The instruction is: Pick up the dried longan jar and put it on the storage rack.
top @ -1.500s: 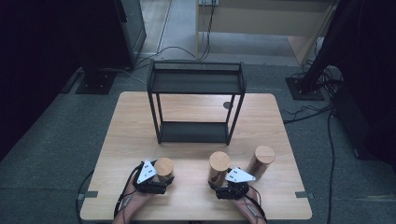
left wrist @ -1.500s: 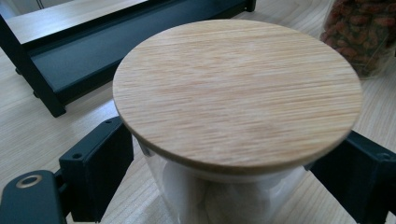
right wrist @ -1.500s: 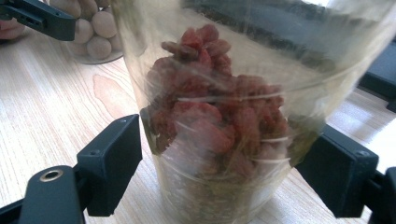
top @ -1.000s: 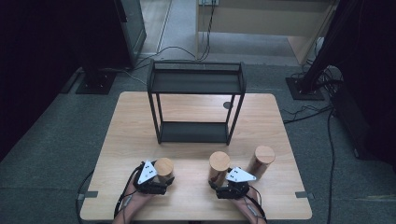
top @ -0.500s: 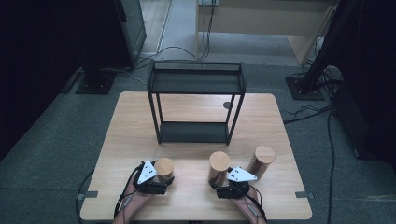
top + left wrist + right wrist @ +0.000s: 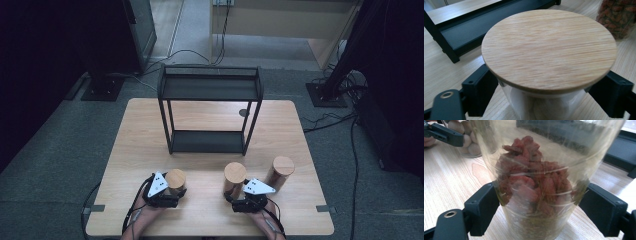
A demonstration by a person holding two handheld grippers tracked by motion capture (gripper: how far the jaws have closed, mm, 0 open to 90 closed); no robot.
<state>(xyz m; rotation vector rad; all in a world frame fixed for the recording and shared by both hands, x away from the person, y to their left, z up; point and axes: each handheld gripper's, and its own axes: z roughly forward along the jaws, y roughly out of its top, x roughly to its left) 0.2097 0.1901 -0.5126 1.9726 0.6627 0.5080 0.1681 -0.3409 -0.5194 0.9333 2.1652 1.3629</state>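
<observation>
On the pale wooden table [image 6: 150,130] three clear glass jars with round bamboo lids stand along the near edge, in front of a black metal two-tier shelf rack [image 6: 210,107]; the work in hand looks like the grasping step, before the jars are lifted toward the rack.

The left gripper [image 6: 172,192] sits around the short glass jar with pale round contents [image 6: 175,180]; its jaws have just been closing, and in the left gripper view the jar [image 6: 549,50] stands between the black pads, which lie against the glass just under the lid; I judge the grip made or all but made.

The right gripper [image 6: 240,197] brackets the tall glass jar of dried red berries [image 6: 234,177]; in the right gripper view the jar [image 6: 536,185] fills the gap between the two pads, which appear to touch its sides, though whether they press I cannot tell.

The third lidded jar [image 6: 280,172] stands untouched just right of the right gripper, apart from it.

Next comes, in my judgement, a straight lift of both jars, kept upright so the loose lids stay seated; then a forward carry to the rack's lower tier, clearing its low front rail and side posts; the glass may slip if the grip is light.
</observation>
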